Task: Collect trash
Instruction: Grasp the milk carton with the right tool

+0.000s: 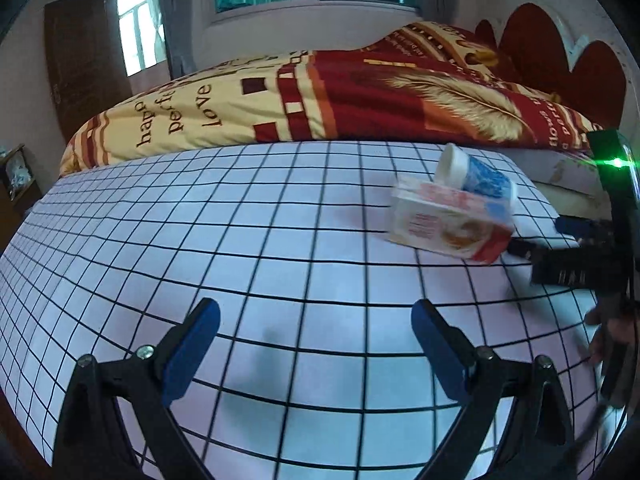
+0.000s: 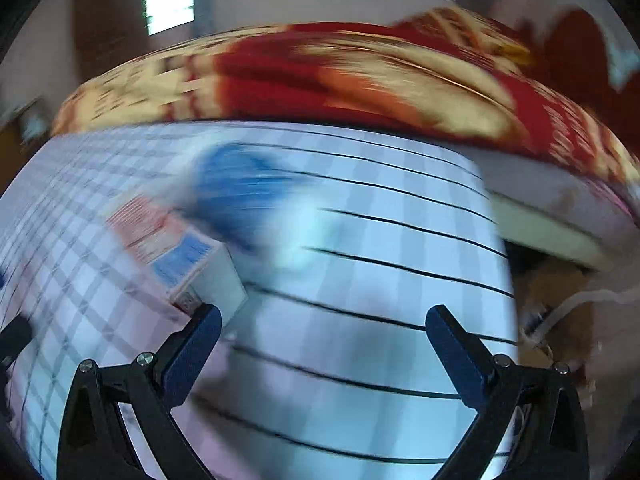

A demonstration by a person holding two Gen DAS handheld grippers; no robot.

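A white, red and orange carton (image 1: 448, 224) lies on its side on the grid-patterned table (image 1: 240, 240), at its far right. Right behind it, touching it, lies a blue and white cup (image 1: 476, 176), also tipped over. My left gripper (image 1: 314, 308) hovers open and empty over the table's near middle, well short of both. My right gripper (image 1: 536, 234) comes in from the right, open, one fingertip at the carton's red end. The right wrist view is motion-blurred: the carton (image 2: 168, 248) and cup (image 2: 244, 192) sit left of the open right gripper (image 2: 324, 312), its left finger (image 2: 200, 340) by the carton's end.
A bed with a red and cream quilt (image 1: 320, 96) runs along the table's far edge, with a red headboard (image 1: 560, 52) at the right. A person's hand (image 1: 612, 332) holds the right gripper. Past the table's right edge lie floor and a white cable (image 2: 560, 312).
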